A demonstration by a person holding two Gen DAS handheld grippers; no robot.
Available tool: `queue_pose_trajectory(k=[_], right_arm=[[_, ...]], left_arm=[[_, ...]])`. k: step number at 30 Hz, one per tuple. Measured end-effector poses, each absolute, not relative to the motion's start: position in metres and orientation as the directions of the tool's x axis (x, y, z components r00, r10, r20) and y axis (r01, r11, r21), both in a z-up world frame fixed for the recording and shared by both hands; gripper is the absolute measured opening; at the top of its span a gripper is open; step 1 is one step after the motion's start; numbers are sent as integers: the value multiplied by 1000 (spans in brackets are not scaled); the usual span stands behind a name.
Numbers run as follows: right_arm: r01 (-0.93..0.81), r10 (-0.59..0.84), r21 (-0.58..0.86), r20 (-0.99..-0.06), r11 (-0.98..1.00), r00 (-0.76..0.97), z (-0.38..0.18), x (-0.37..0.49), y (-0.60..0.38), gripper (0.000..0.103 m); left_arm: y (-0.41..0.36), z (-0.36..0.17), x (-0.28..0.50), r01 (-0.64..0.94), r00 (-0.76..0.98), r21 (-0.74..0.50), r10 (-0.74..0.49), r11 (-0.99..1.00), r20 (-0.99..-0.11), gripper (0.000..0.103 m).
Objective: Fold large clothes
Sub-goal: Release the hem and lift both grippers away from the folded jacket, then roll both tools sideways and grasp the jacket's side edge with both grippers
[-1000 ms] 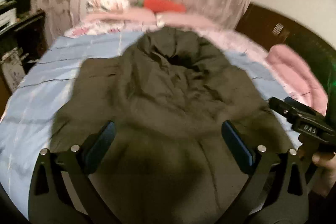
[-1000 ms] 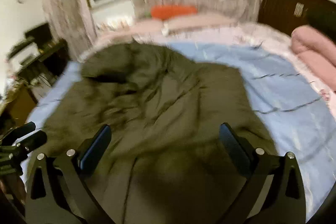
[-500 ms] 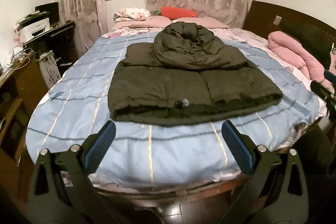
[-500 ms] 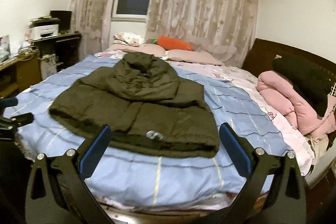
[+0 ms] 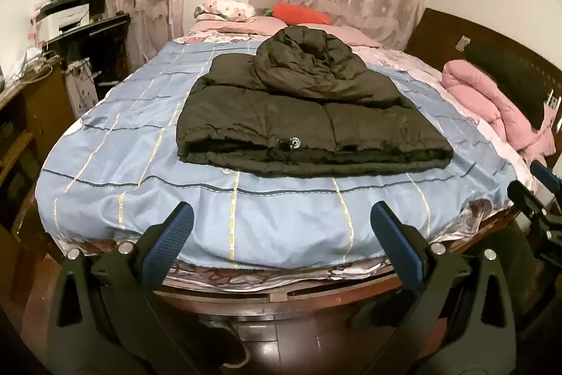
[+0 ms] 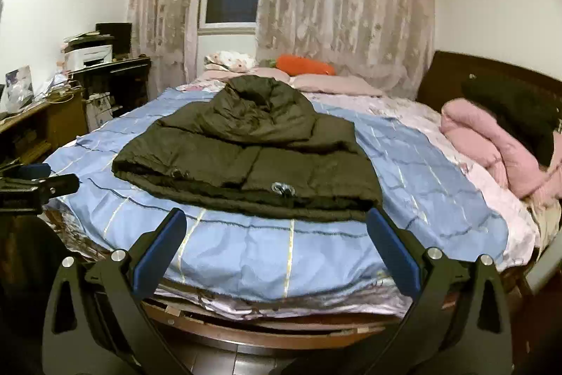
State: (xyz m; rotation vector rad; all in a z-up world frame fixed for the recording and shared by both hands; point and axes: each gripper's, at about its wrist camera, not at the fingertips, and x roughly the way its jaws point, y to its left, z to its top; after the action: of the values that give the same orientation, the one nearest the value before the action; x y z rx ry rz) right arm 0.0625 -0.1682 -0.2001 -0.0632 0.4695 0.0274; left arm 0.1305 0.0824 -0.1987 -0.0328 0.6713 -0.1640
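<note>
Right tongs cut off by frame edge at 3 o'clock; dark jacket underside hidden against bed.

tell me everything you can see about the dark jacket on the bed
The dark jacket is a puffy, quilted, olive-black hooded coat, folded into a thick rectangular bundle. Its hood lies crumpled on top toward the pillows. A small round metal toggle shows at the near folded edge. It rests flat on the blue bedspread, and neither gripper touches it.
</note>
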Motion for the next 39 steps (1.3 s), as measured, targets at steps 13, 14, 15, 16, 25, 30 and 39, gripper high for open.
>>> queue_pose_trajectory(k=[13,14,15,16,25,30,39], right_arm=[[-47,-15,-125,-453,991,891,-202,63,-173,102],[-57,-19,-157,-449,986,894,-202,65,-171,102],[-78,-25,-214,-442,974,897,-202,69,-169,102],[-90,-39,-274,-431,958,902,-203,72,-167,102],[-205,-161,-763,-375,614,913,-252,130,-164,102],[-262,-150,-877,-346,404,926,-276,154,-170,102],[-391,-146,-881,-438,265,887,-311,203,-182,102]], left_arm=[[76,-206,141,199,758,73,-107,977,-643,101],[75,-205,143,214,768,124,-89,969,-634,101],[73,-205,146,230,784,203,-57,952,-618,101],[70,-206,148,243,801,292,-22,925,-598,101],[53,-262,198,339,920,896,98,286,-379,101],[63,-284,221,405,914,914,-38,26,-404,101],[74,-332,269,518,841,839,-78,-167,-535,101]])
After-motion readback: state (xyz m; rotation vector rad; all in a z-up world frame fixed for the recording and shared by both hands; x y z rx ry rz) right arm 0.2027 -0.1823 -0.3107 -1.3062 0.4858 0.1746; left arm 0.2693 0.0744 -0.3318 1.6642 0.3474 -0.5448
